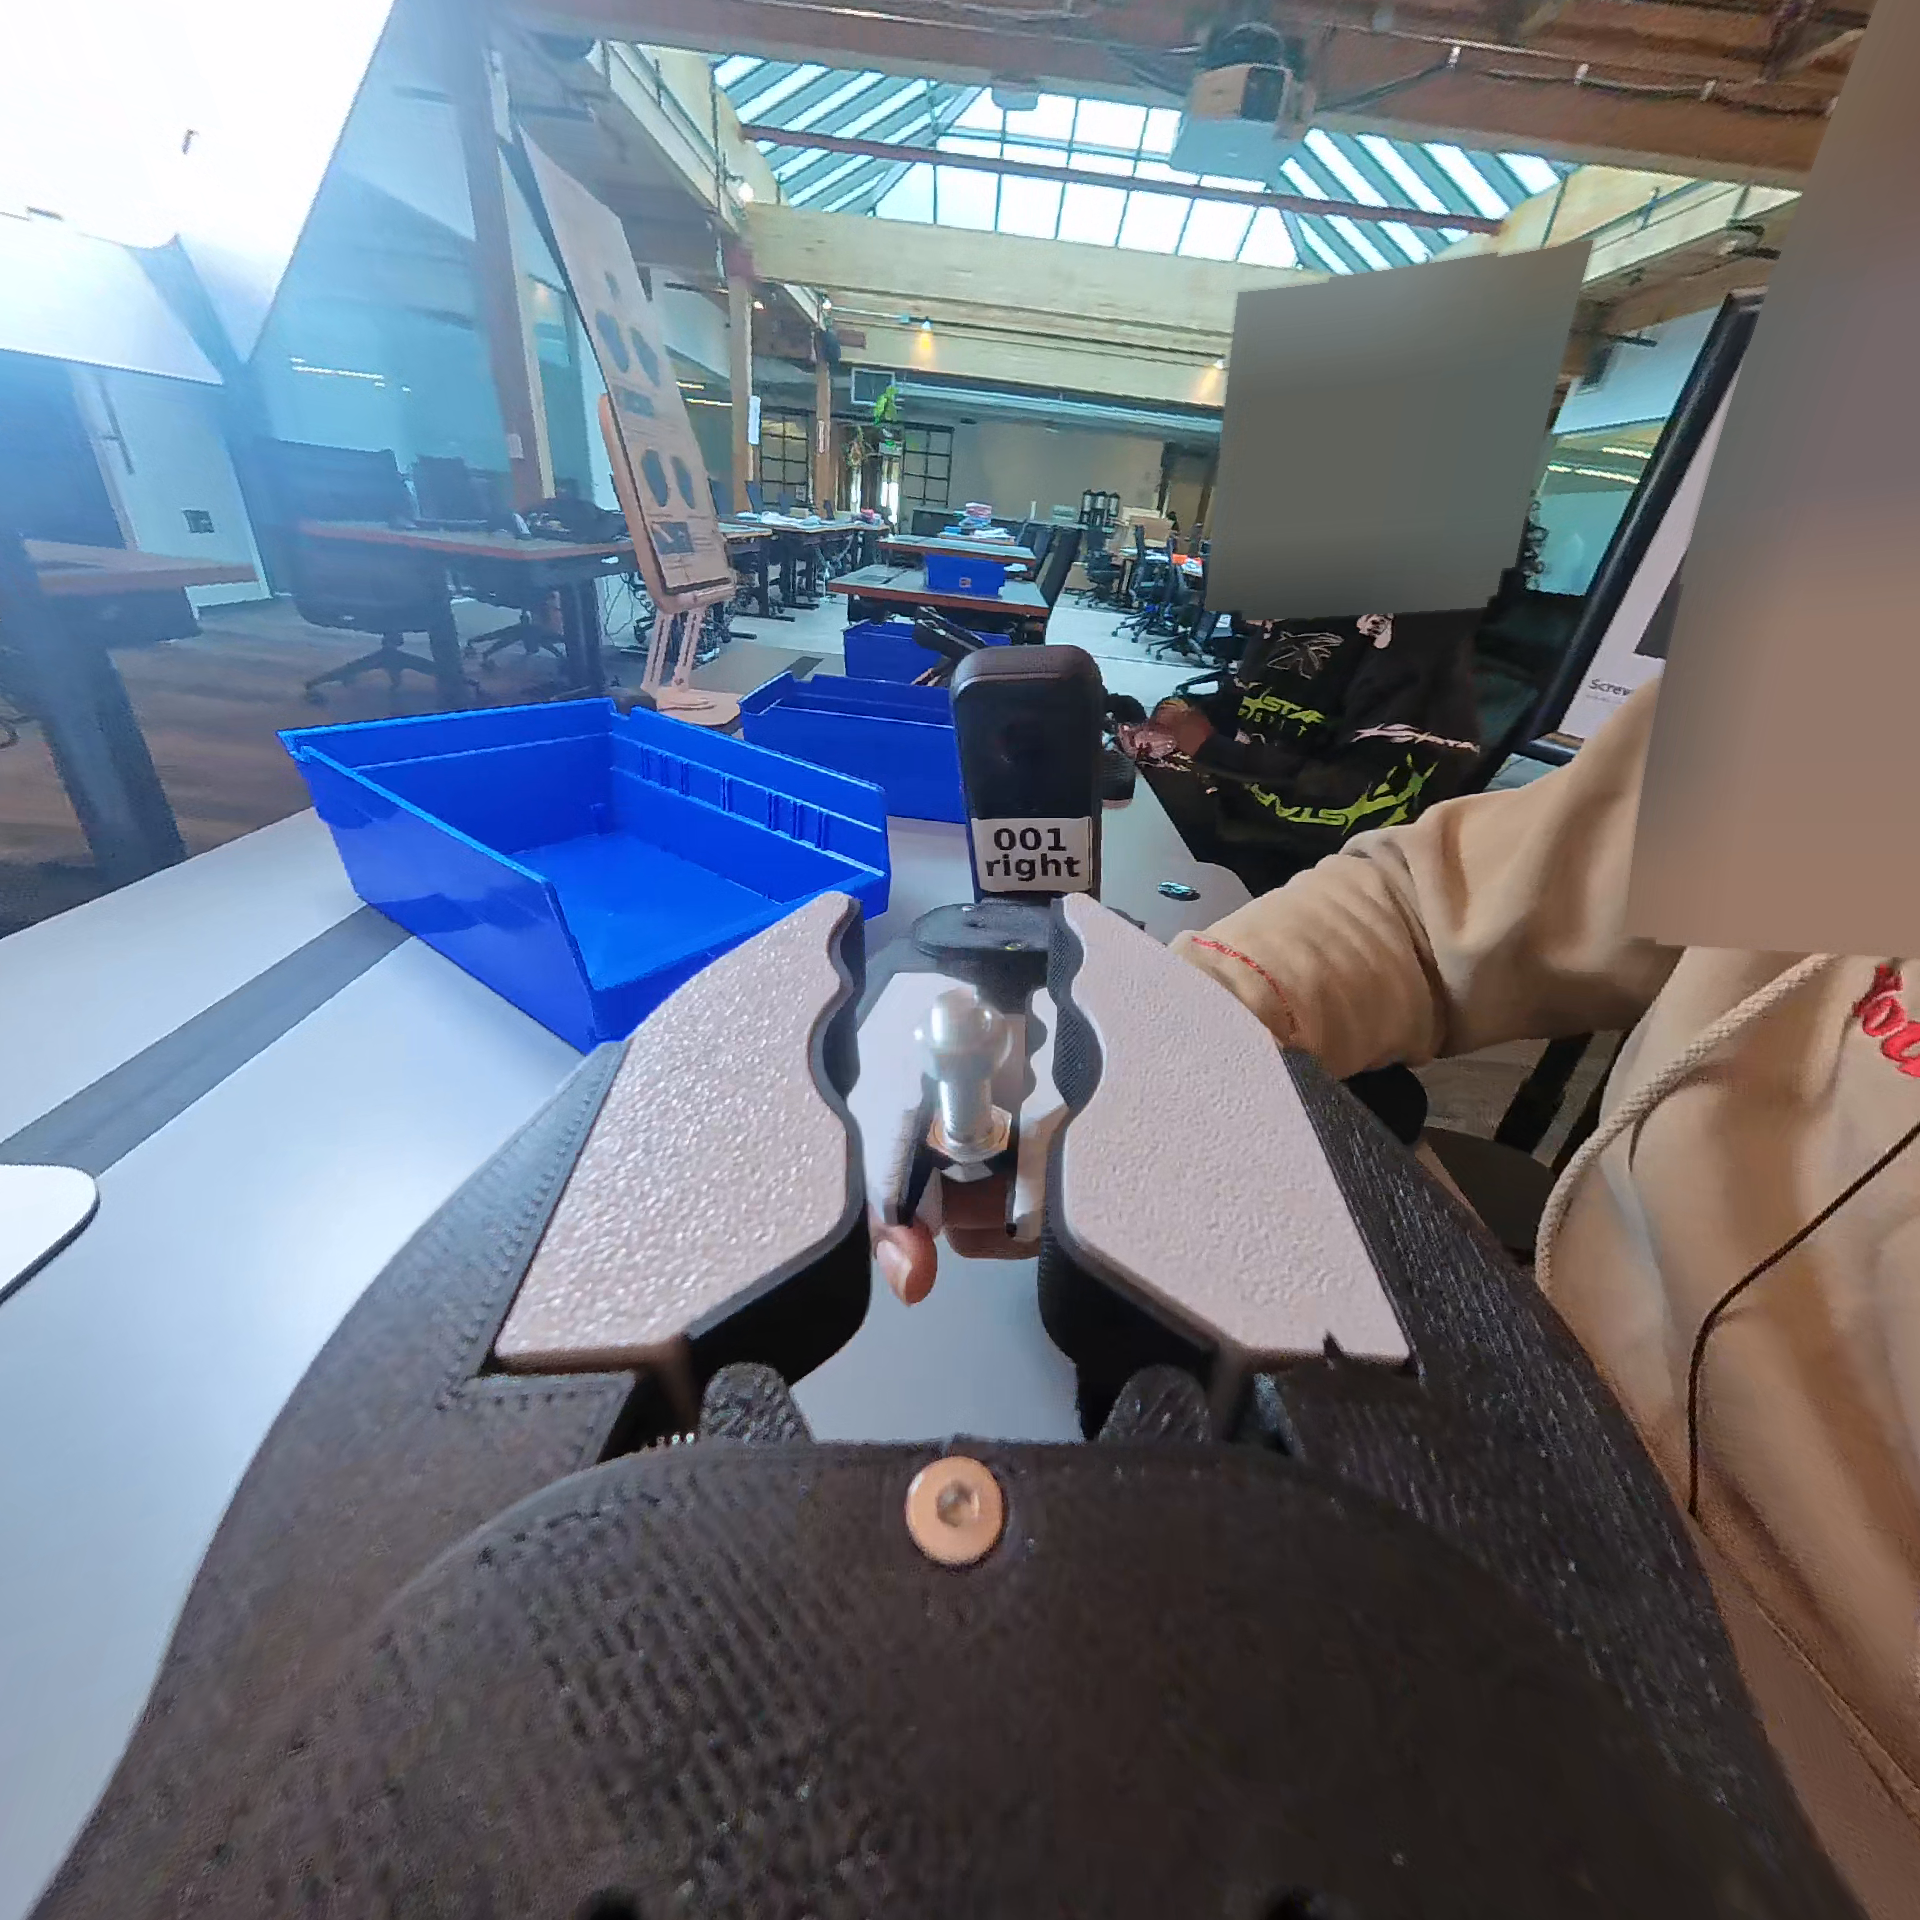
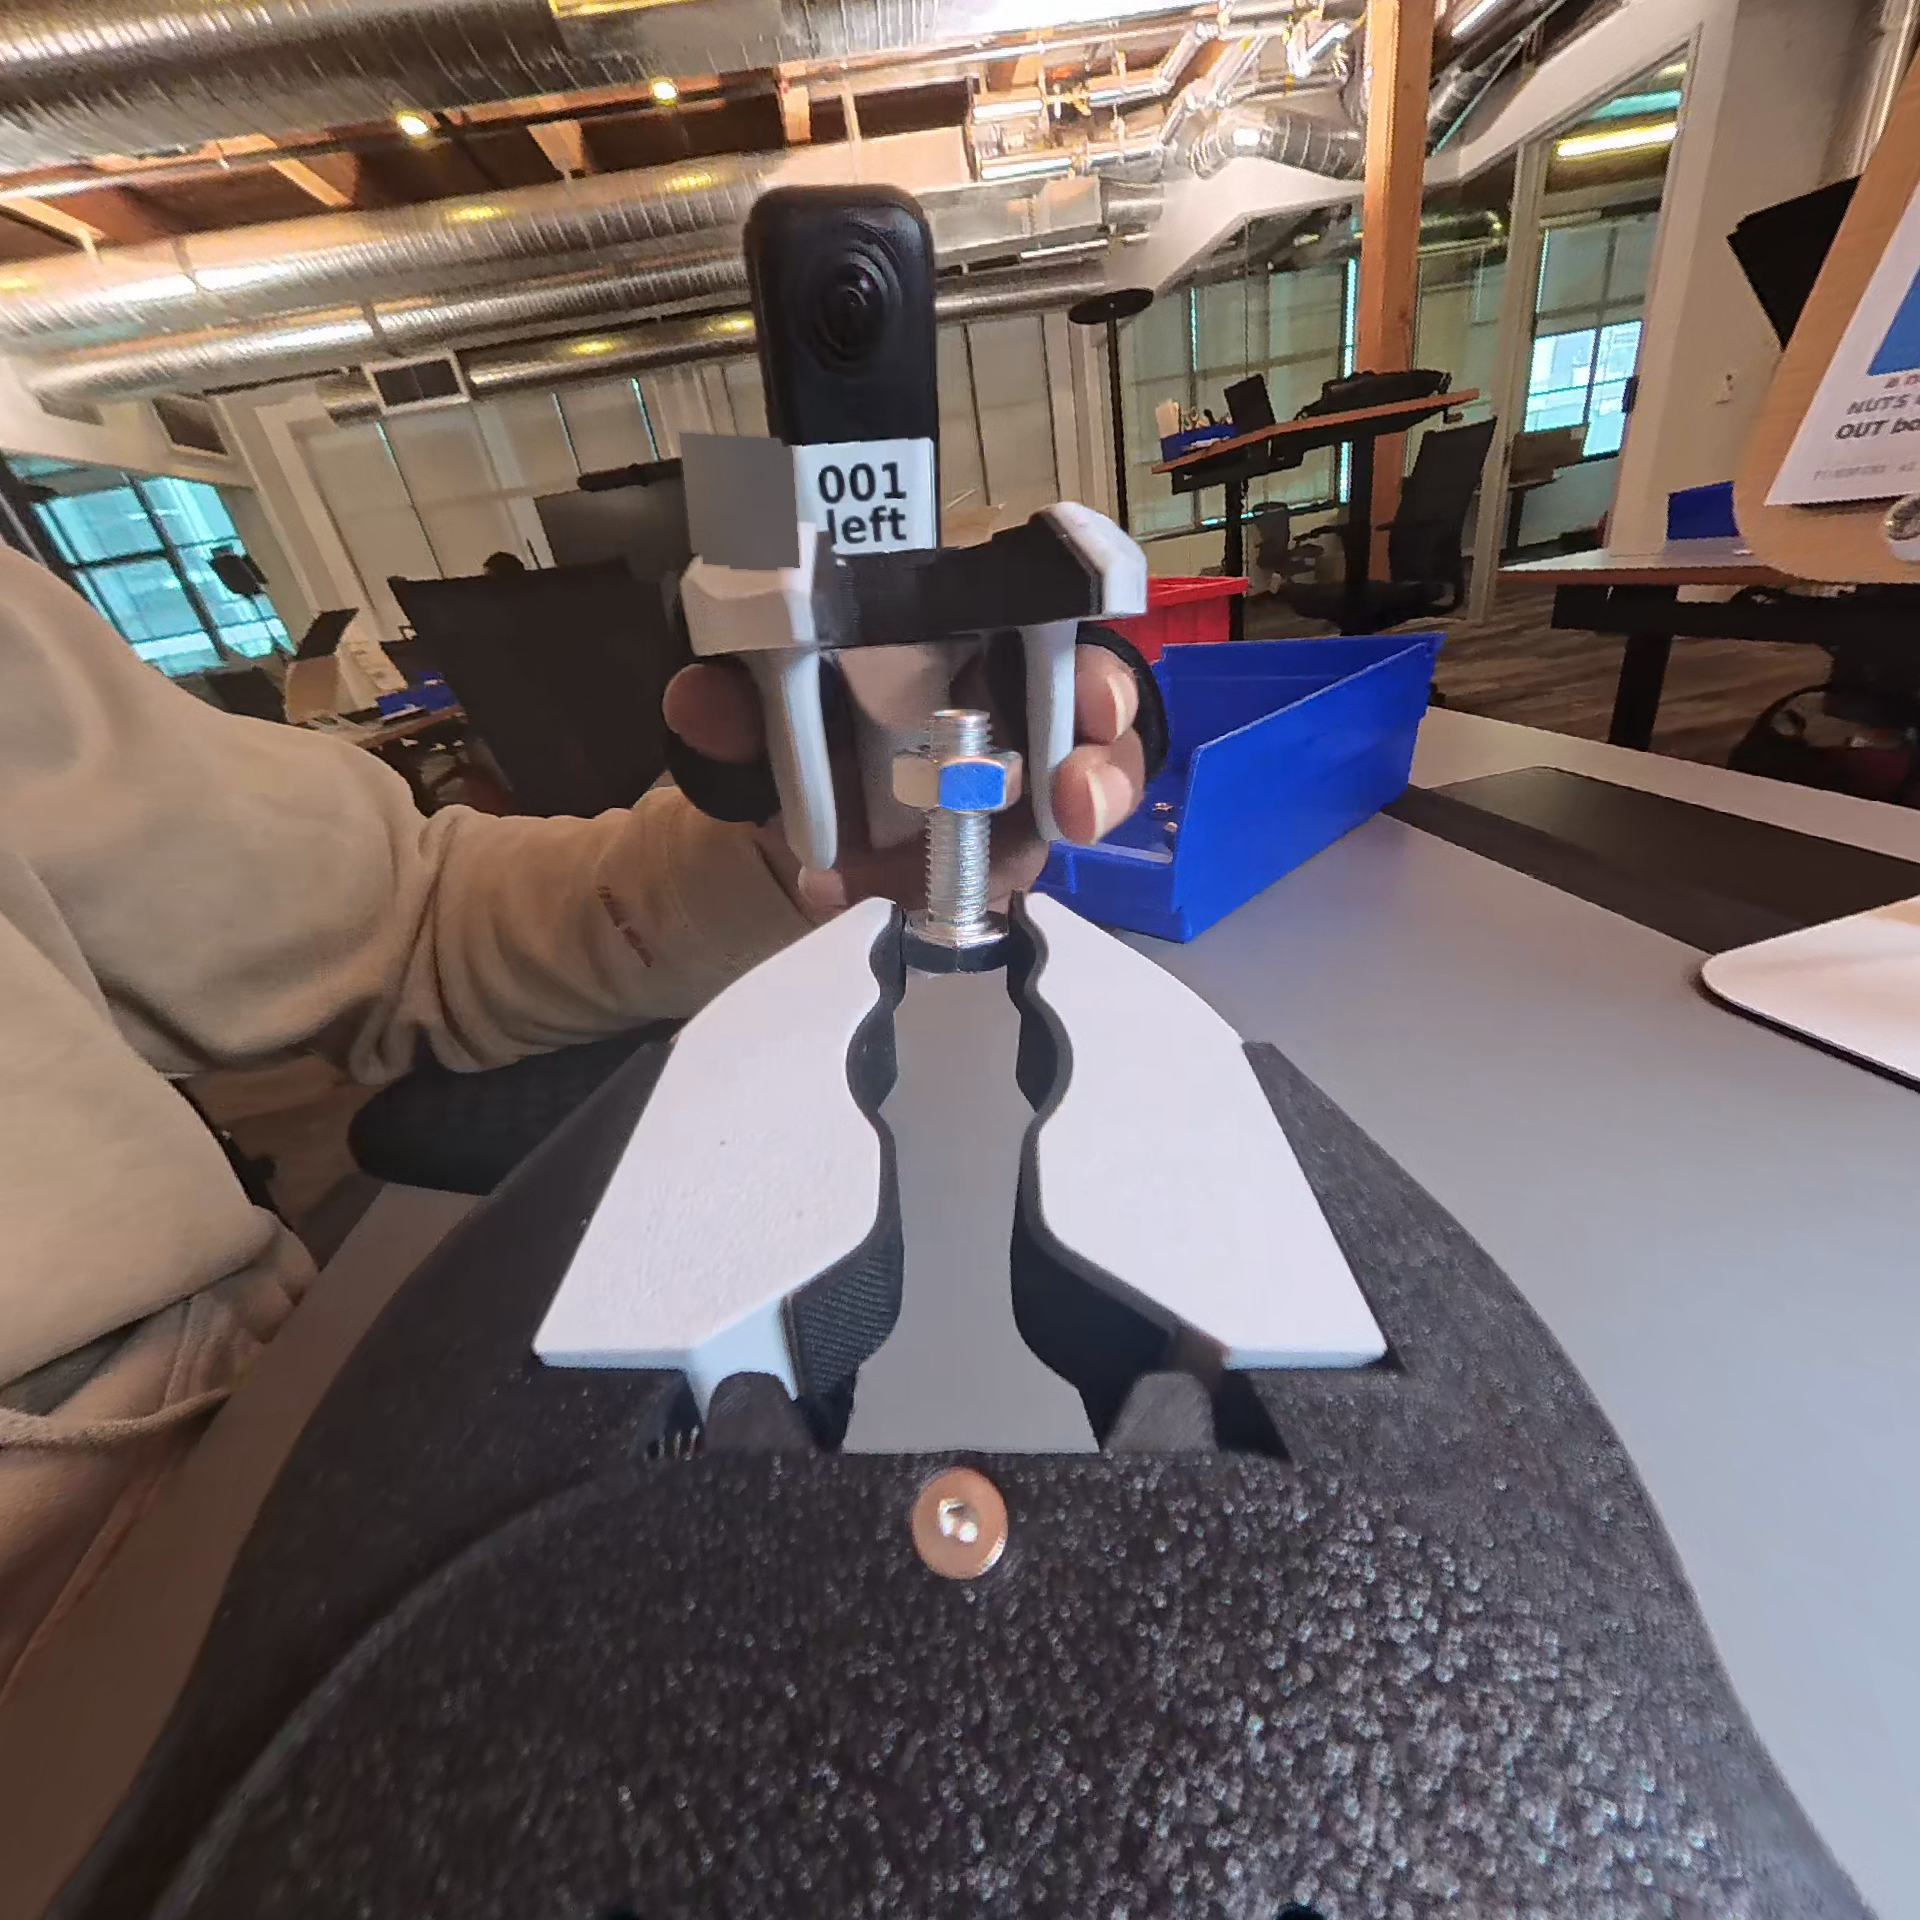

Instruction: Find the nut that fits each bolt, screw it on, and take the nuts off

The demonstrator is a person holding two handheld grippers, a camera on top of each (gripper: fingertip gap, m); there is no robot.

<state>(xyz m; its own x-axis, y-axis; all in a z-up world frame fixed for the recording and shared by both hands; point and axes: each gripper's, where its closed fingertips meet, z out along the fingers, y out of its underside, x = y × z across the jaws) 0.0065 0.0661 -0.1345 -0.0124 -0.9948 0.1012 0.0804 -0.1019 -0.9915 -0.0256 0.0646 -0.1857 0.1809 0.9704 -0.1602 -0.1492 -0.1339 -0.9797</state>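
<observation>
My right gripper (image 2: 956, 935) is shut on the head of a silver bolt (image 2: 953, 873), which points away from it above the grey table (image 2: 1455, 1143). A silver hex nut (image 2: 956, 784) sits on the threads near the bolt's far end. My left gripper (image 2: 935, 831) faces it, and its white fingers (image 2: 805, 758) straddle the nut with a gap on each side. In the left wrist view my left gripper (image 1: 956, 935) is open, with the blurred nut (image 1: 956, 1023) and bolt shaft (image 1: 961, 1091) between its pads. The right gripper (image 1: 964, 1169) shows beyond.
An open blue bin (image 1: 582, 831) stands on the table to the left; in the right wrist view this bin (image 2: 1299, 748) holds small hardware. A second blue bin (image 1: 852, 738) stands behind. A white board (image 2: 1818, 977) lies at the table edge. A seated person (image 1: 1330, 748) is opposite. Left tips to right tips: about 6 cm.
</observation>
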